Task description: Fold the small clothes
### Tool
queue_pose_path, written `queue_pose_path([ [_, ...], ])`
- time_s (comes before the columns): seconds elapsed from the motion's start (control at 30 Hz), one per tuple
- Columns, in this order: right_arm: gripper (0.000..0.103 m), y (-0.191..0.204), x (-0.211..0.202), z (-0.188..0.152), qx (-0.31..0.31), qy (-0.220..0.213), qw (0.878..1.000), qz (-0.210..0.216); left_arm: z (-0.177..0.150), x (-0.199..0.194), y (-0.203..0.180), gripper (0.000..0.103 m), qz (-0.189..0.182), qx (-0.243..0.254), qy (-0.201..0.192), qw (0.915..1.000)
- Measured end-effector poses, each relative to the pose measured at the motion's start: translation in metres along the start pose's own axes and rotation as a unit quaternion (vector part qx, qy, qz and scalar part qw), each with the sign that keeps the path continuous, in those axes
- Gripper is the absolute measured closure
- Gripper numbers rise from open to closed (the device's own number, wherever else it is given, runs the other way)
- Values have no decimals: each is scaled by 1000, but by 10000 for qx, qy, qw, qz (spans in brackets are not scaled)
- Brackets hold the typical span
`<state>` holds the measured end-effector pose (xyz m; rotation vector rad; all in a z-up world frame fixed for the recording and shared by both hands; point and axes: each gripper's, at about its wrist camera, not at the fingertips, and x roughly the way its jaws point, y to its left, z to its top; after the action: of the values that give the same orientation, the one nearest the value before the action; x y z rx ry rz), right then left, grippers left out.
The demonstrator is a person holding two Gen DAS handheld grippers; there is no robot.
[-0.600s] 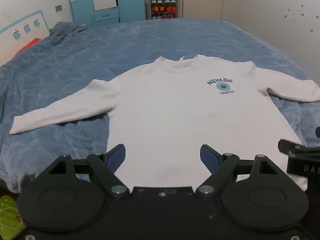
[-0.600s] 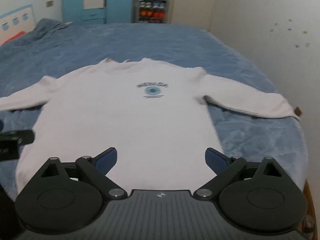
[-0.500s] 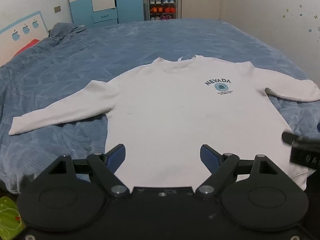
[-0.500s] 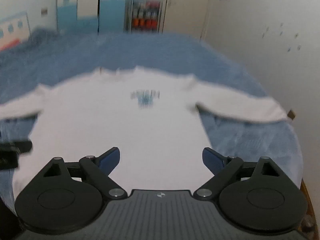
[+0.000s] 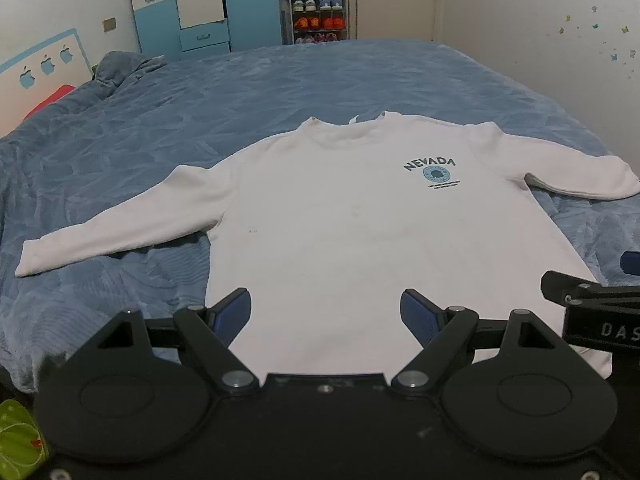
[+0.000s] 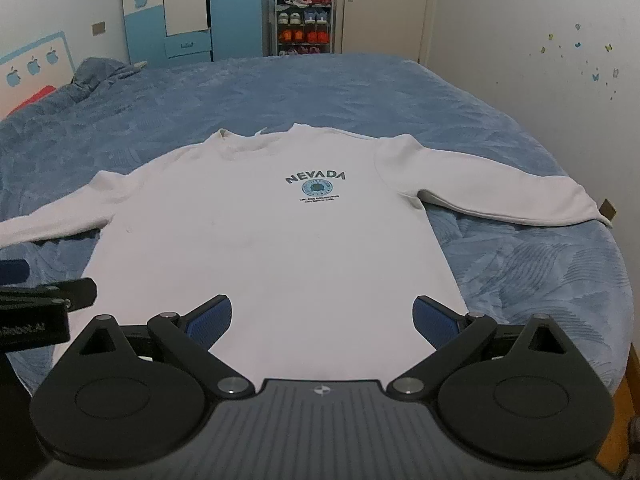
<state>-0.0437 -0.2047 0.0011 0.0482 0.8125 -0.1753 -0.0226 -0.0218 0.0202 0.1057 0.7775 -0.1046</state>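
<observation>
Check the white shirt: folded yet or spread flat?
Spread flat. The white shirt lies front up on the blue bedcover, both sleeves out sideways, nothing turned over.

White sweatshirt [image 5: 360, 240] is laid flat, front up, sleeves spread, on the blue bed [image 5: 280, 80], hem at the near edge. Left gripper [image 5: 326, 312] is held over the hem, jaws wide apart, nothing gripped. Right gripper [image 5: 600, 300] is seen at the right.

Open blanket [image 5: 280, 92] around sweatshirt [image 5: 360, 240]
</observation>
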Motion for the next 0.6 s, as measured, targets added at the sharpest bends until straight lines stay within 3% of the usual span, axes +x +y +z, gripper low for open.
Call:
queue_pose_path([
  [0.23, 0, 3, 4, 0, -61, 93, 9999, -48, 0, -17, -3, 19, -18, -35, 51, 10000],
  [0.6, 0, 0, 9, 0, -8, 176, 9998, -92, -2, -9, 5, 19, -49, -44, 112, 9999],
])
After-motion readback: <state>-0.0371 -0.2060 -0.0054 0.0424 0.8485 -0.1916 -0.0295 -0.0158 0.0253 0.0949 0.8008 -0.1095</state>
